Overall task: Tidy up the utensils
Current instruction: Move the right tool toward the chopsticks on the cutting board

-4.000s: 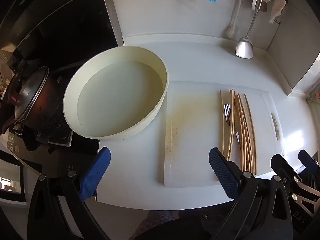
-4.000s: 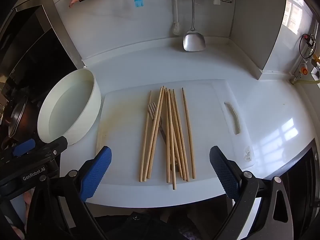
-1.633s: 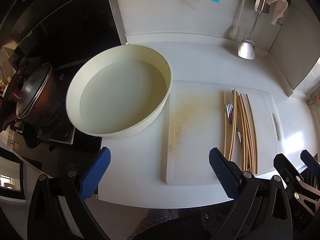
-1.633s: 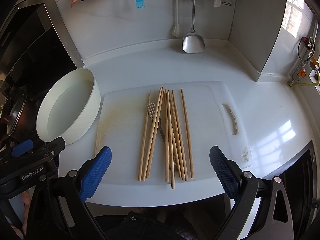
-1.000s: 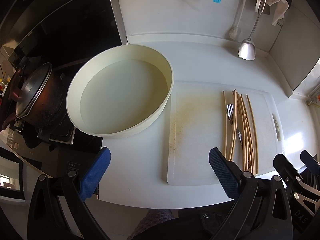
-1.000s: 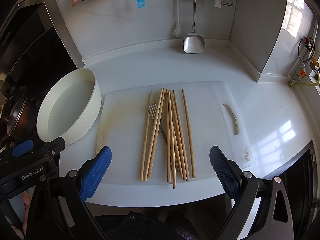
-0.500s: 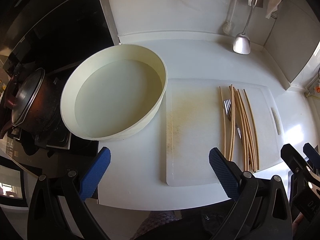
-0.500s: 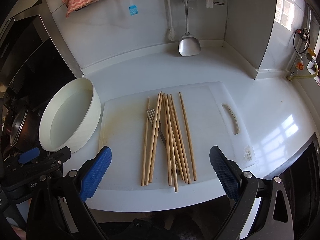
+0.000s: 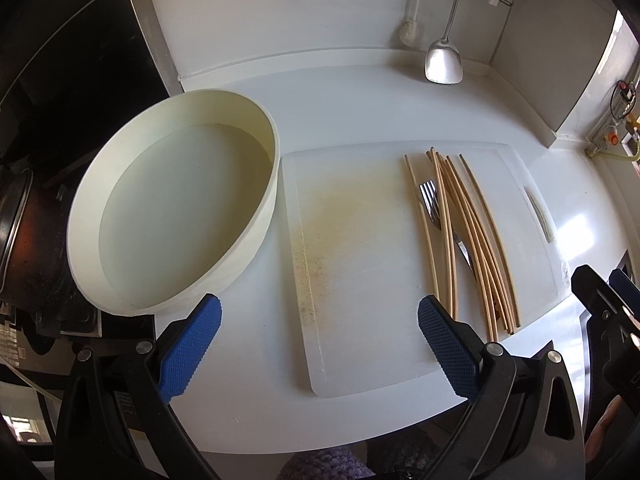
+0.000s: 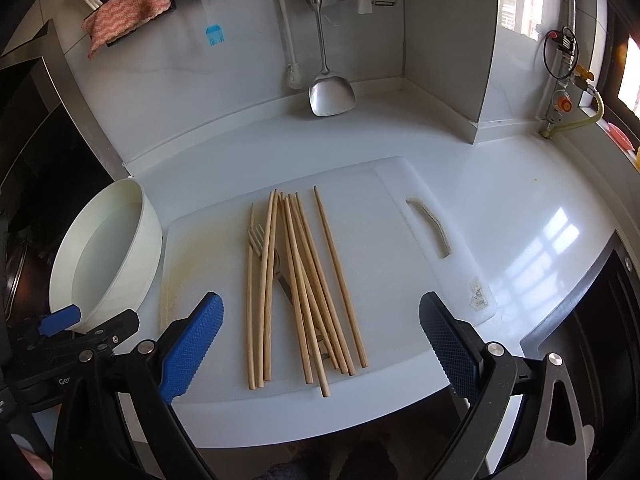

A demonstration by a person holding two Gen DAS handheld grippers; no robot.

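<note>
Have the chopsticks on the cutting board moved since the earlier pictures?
No. The chopsticks lie in the same fan over the fork, equally left of the cutting board handle slot; only the cameras shifted.

White countertop (image 10: 500, 200) meeting a pale backsplash wall (image 10: 160, 80) at 12 o'clock; window (image 10: 516, 4) at 2 o'clock casting bright reflections on the counter; dark stove area (image 9: 52, 120) at 9 o'clock.

On the 1 cutting board (image 10: 380, 216) lie 9 chopsticks (image 10: 298, 280) and 1 fork (image 10: 256, 238), beside 1 basin (image 10: 148, 240).
</note>
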